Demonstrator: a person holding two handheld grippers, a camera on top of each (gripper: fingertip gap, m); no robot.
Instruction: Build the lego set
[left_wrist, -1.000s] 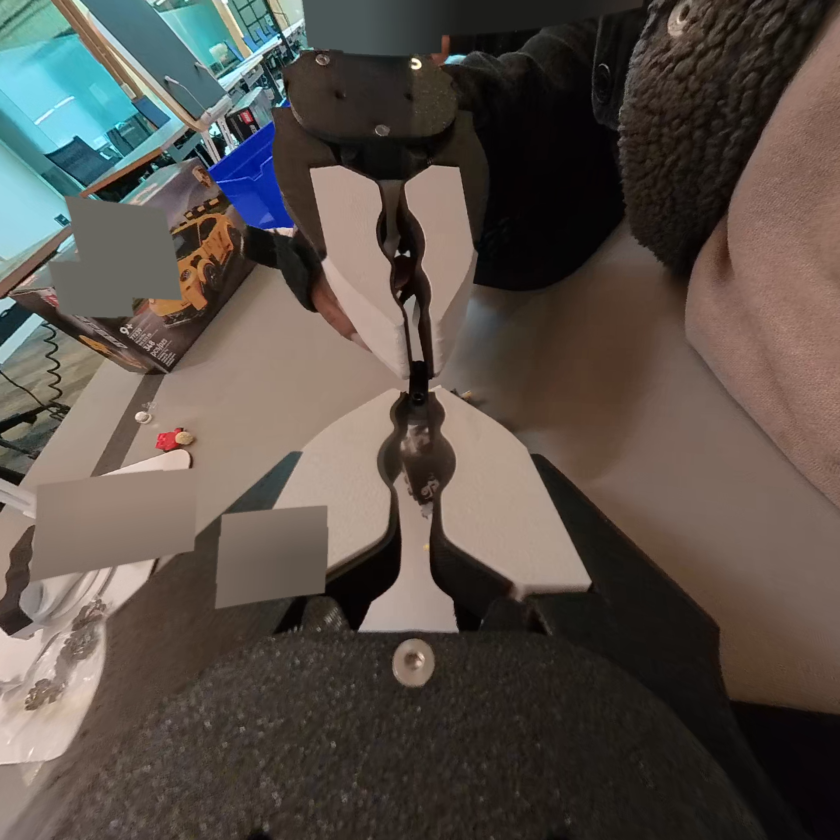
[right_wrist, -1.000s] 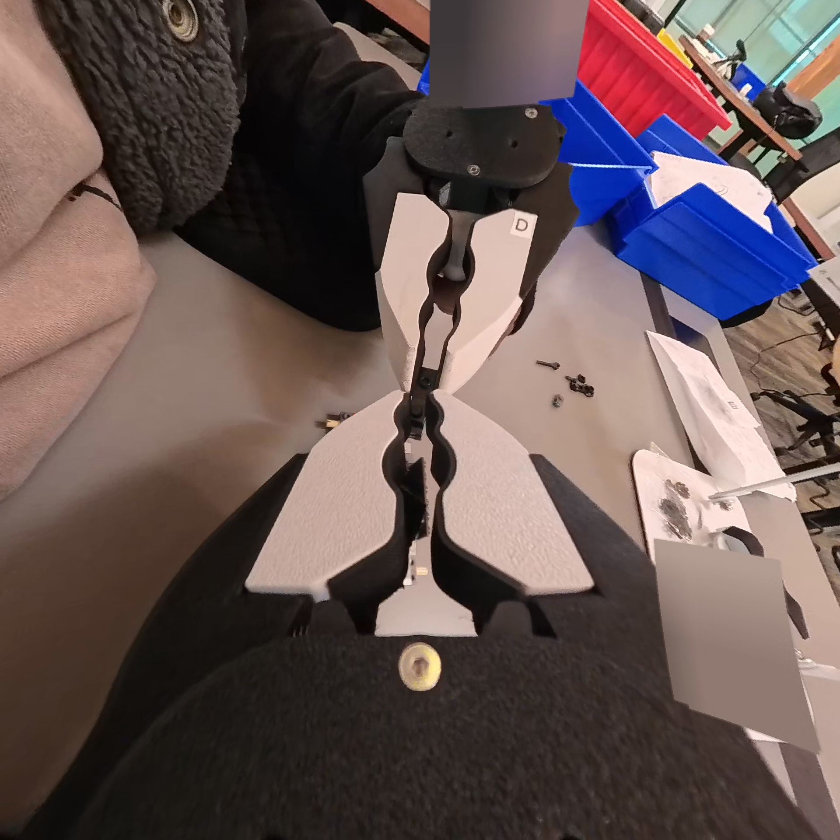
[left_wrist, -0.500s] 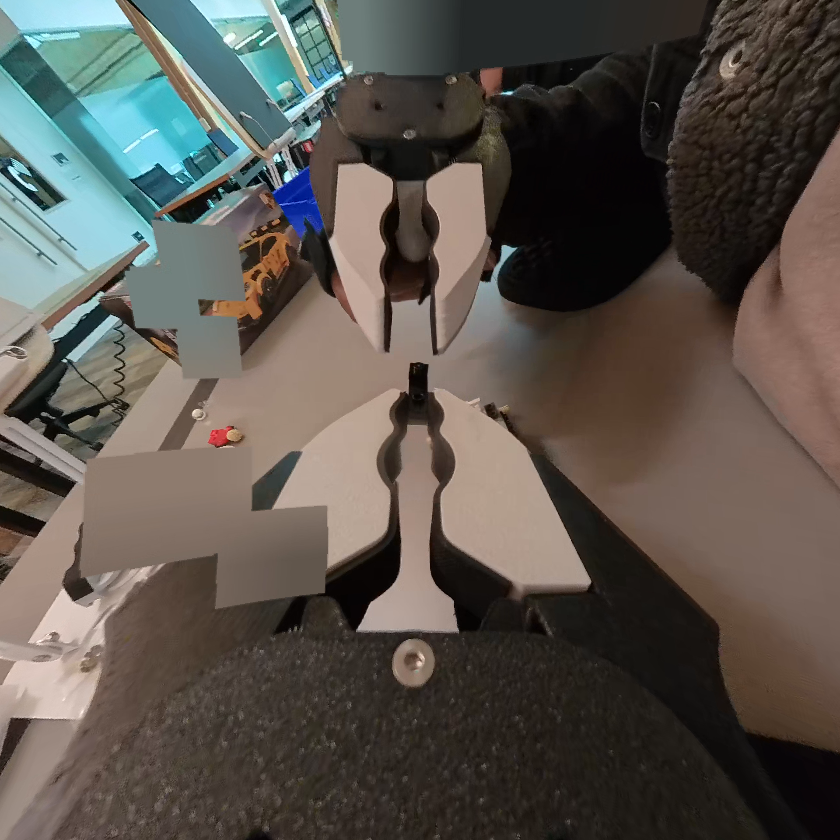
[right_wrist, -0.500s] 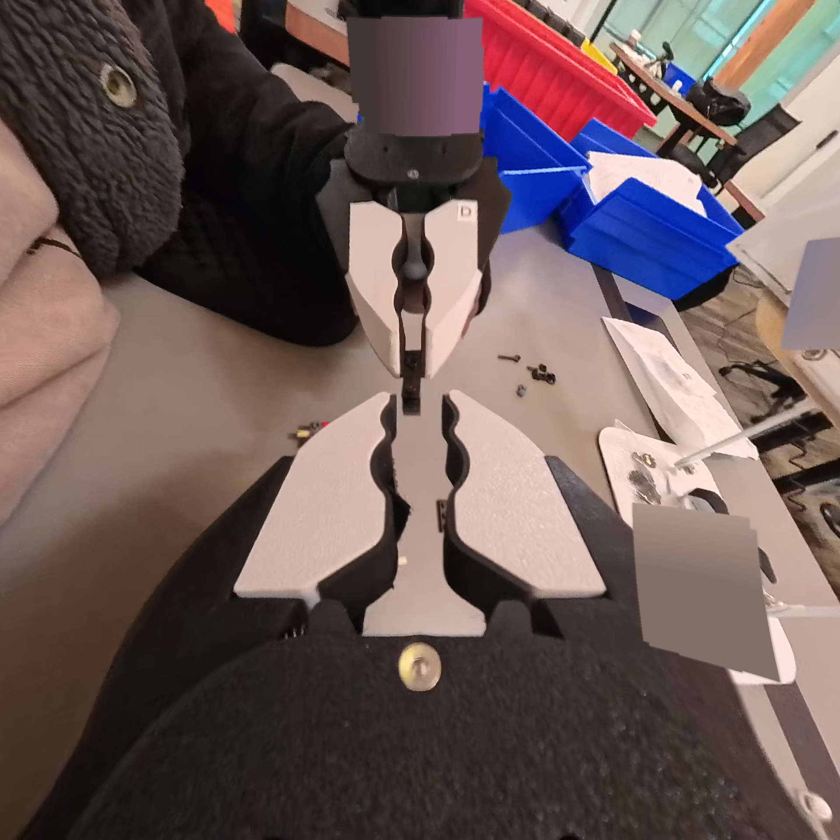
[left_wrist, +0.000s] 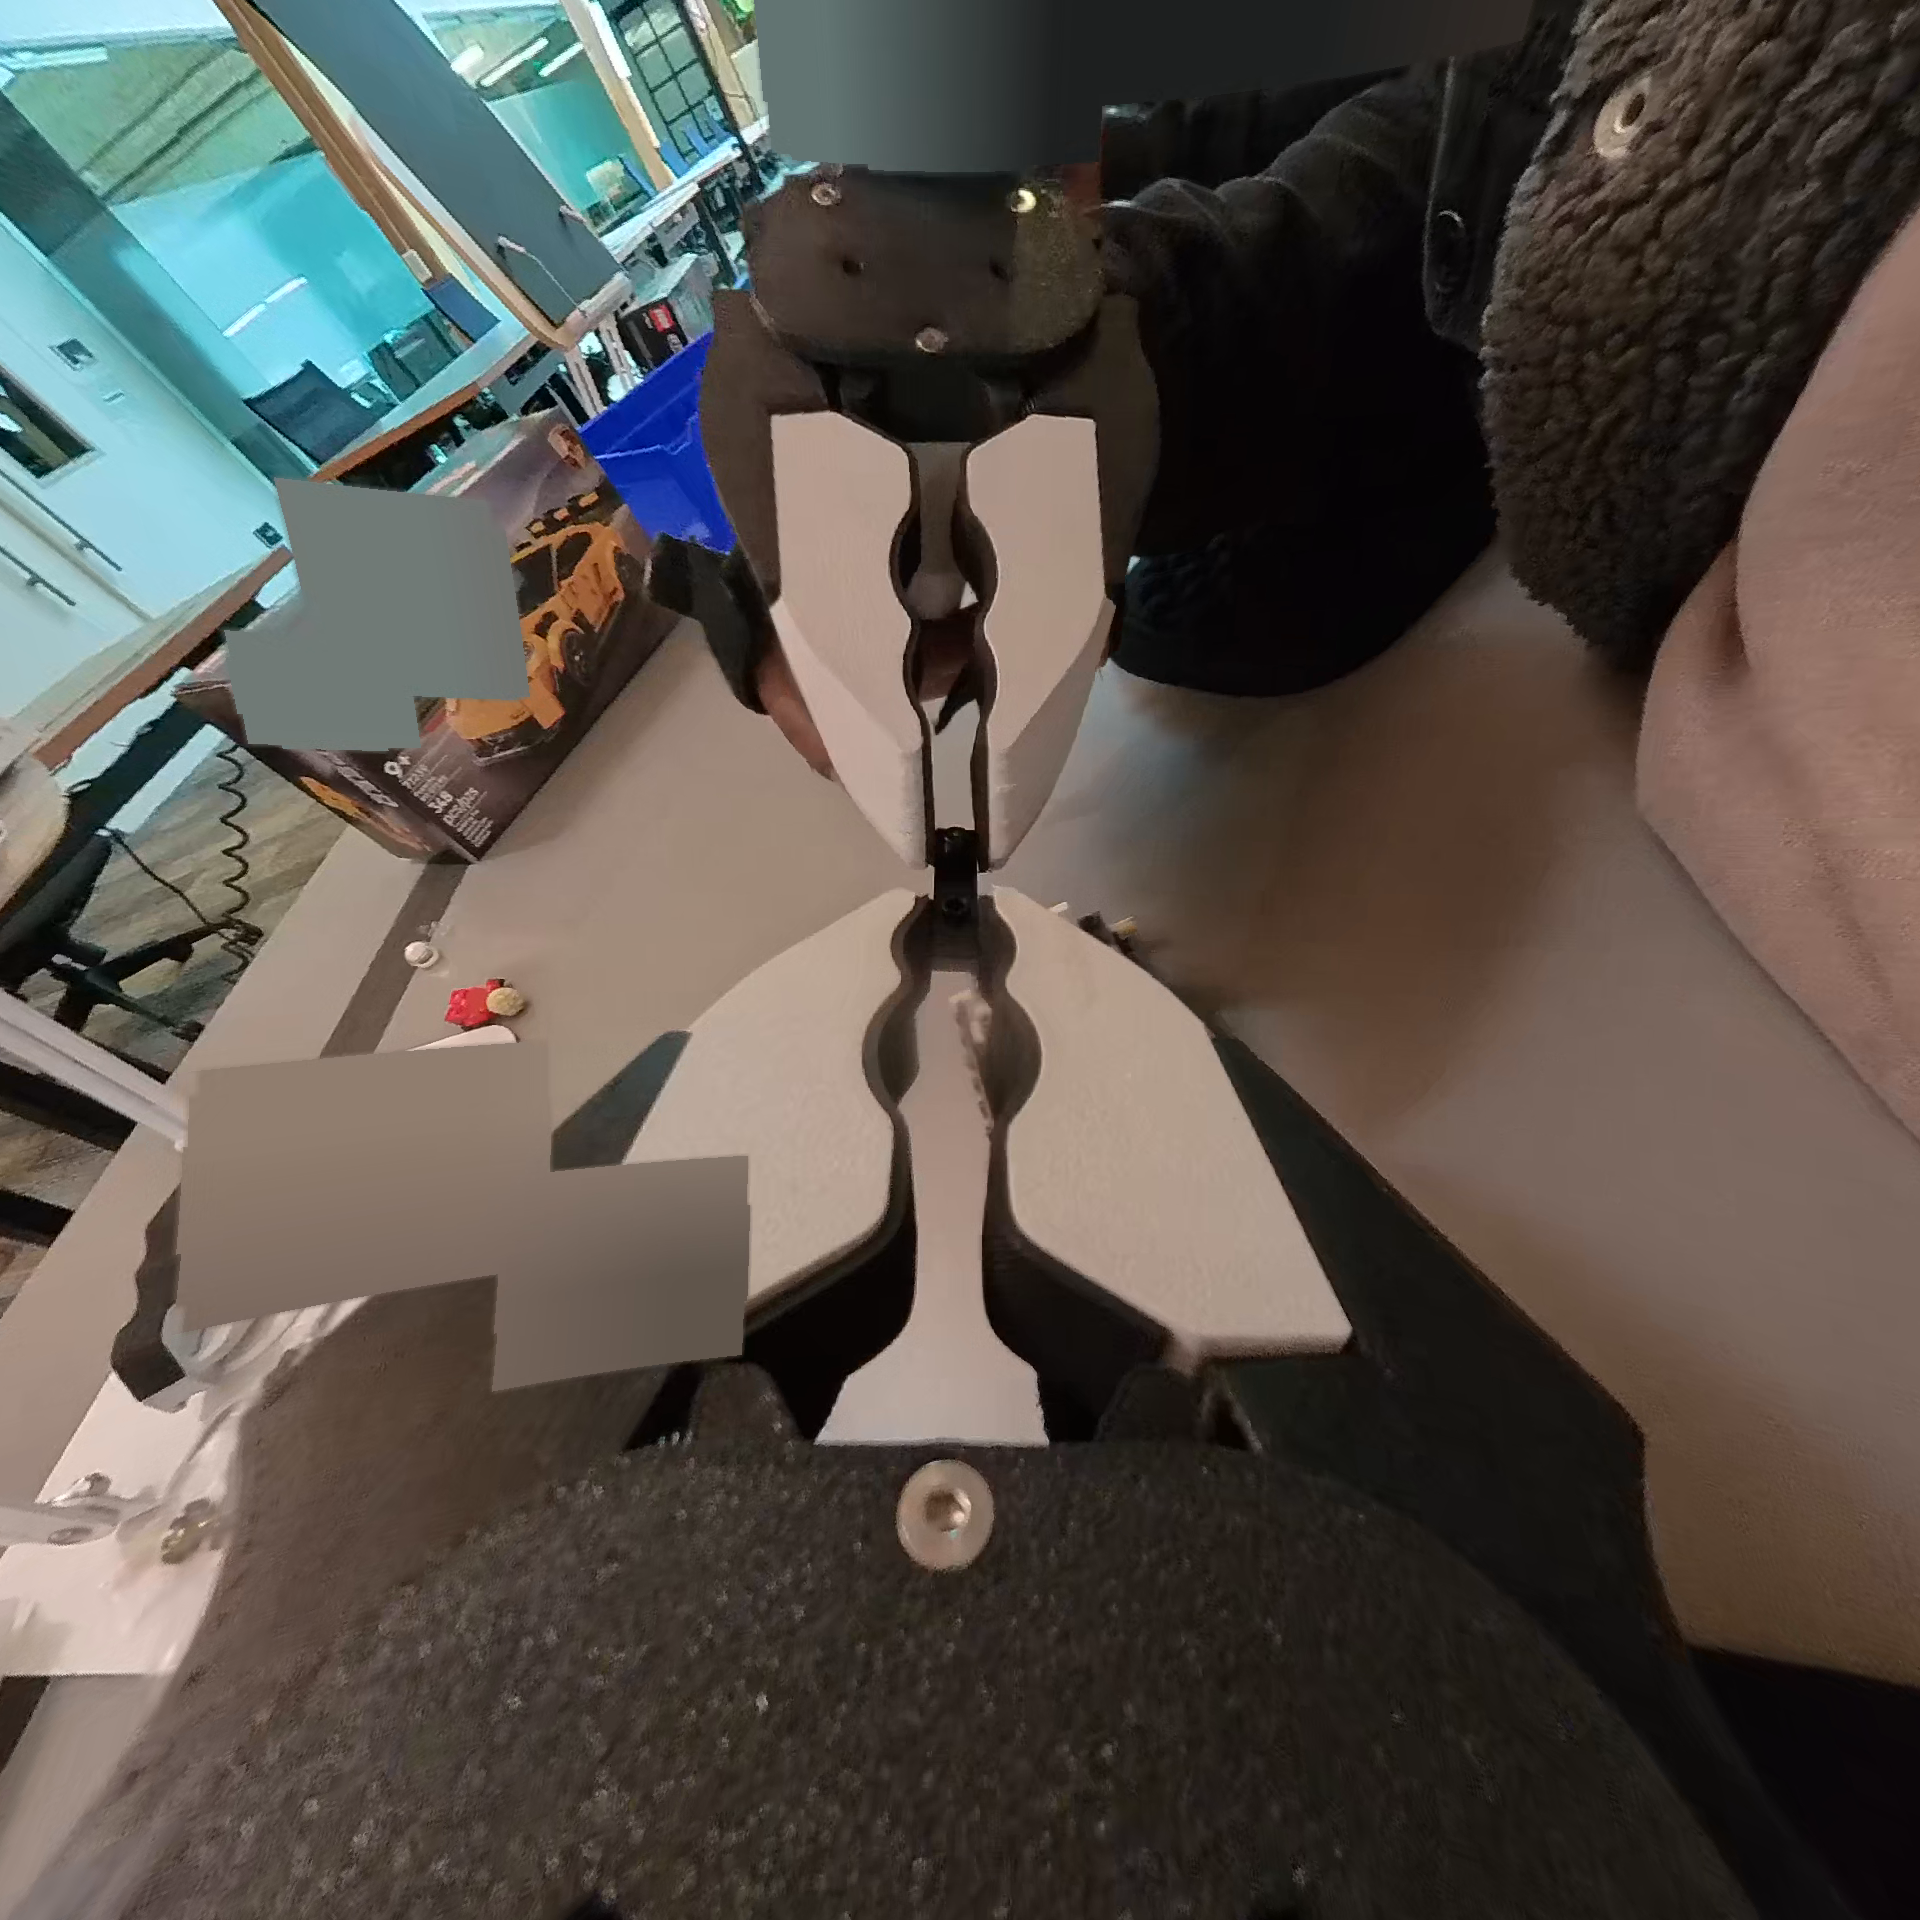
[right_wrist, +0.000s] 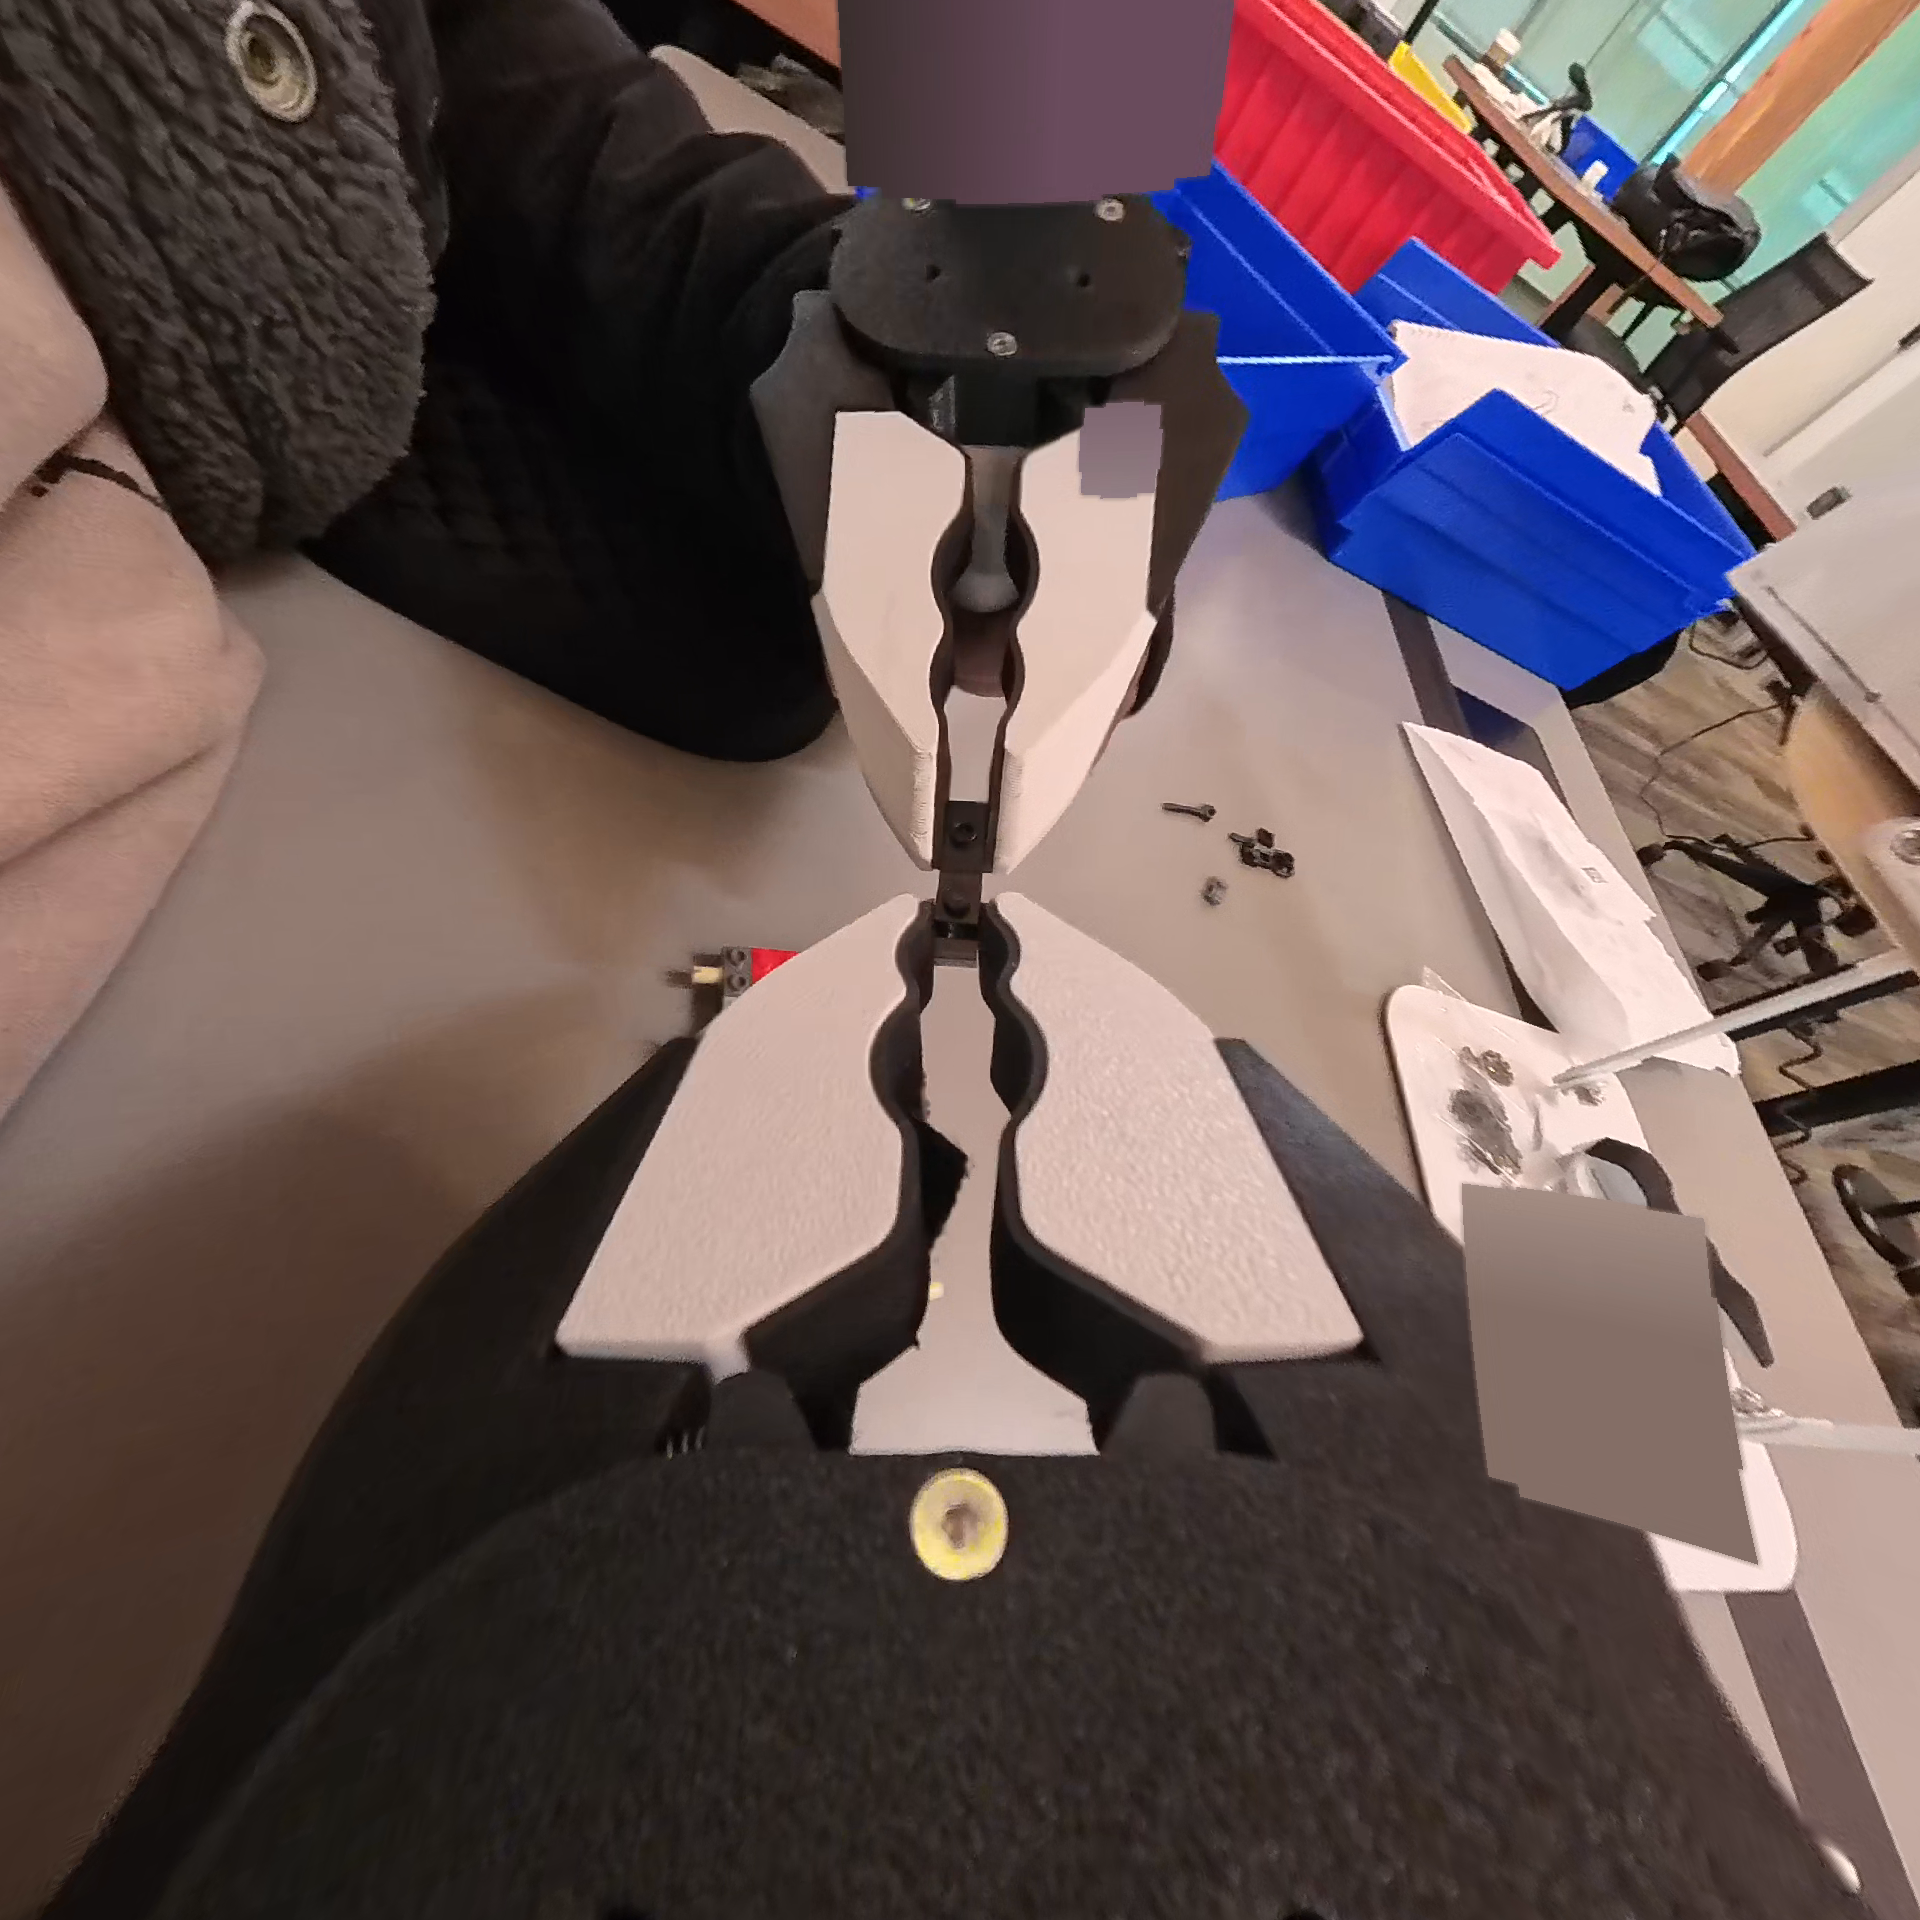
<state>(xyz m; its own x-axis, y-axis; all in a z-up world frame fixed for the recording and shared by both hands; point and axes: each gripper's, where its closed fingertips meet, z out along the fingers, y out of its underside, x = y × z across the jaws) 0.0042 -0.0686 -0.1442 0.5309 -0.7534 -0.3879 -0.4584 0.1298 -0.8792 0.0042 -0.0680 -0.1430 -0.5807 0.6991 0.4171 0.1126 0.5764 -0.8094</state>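
A small black lego piece (left_wrist: 956, 878) is held in the air between my two grippers, which face each other tip to tip above the grey table (left_wrist: 644, 831). My left gripper (left_wrist: 954, 914) is shut on the near end of it. My right gripper (right_wrist: 956, 920) is shut on the other end of the piece (right_wrist: 961, 883). In the left wrist view the right gripper (left_wrist: 956, 836) comes in from the top. In the right wrist view the left gripper (right_wrist: 964, 847) comes in from the top. Most of the piece is hidden by the fingertips.
A lego box (left_wrist: 540, 644) showing a yellow car stands at the table's left. Blue bins (right_wrist: 1507, 520) and a red bin (right_wrist: 1351, 135) stand at the right, near a paper sheet (right_wrist: 1538, 862). Loose small parts (right_wrist: 1247, 847), (left_wrist: 473, 1003), (right_wrist: 743, 966) lie on the table. A person's sleeves lie close by. My two grippers' fingertips are within a few centimetres of each other.
Half a second ago my right gripper was open and drawn back from the left one. It has come back in and shut on the black piece. The left gripper kept its hold.
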